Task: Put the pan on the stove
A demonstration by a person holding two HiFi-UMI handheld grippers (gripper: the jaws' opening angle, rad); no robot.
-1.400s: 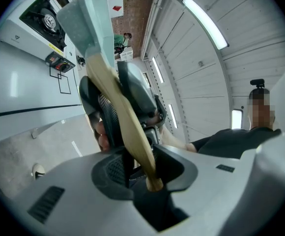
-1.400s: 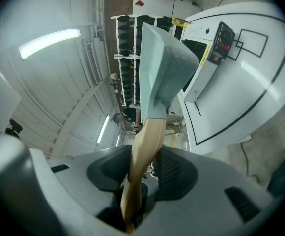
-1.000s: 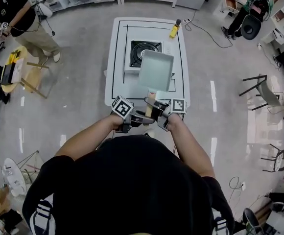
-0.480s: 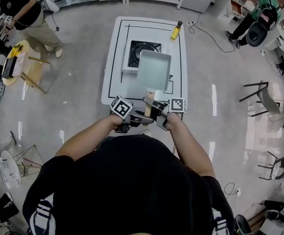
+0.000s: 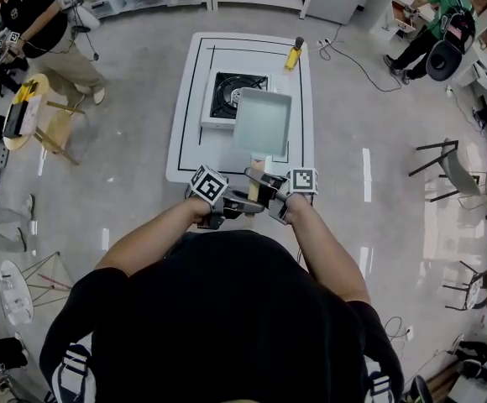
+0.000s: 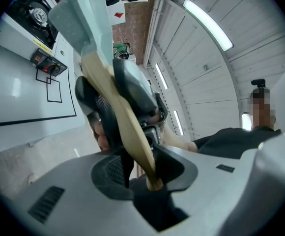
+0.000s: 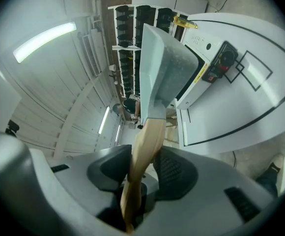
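A pale green square pan [image 5: 263, 122] hangs in the air over the white table [image 5: 195, 154], covering the near right corner of the white stove [image 5: 227, 97] with its black burner. Its wooden handle [image 5: 257, 179] points back at me. My left gripper [image 5: 242, 201] and right gripper [image 5: 269, 193] are both shut on that handle, side by side. In the left gripper view the handle [image 6: 123, 117] runs up from the left gripper [image 6: 147, 173] to the pan [image 6: 81, 18]. The right gripper view shows the right gripper [image 7: 137, 176] clamping the handle [image 7: 145, 146] below the pan [image 7: 164, 77], with the stove [image 7: 201, 68] beyond.
A yellow bottle [image 5: 295, 54] stands at the table's far edge. Black tape lines mark the tabletop. A person [image 5: 38, 32] stands by a wooden stool [image 5: 38, 120] at far left, another person [image 5: 437, 15] sits at far right. Chairs [image 5: 449, 162] stand to the right. Cables lie on the floor.
In the head view the table and stove have drifted a little to the left under the pan. Both grippers keep the same hold on the handle.
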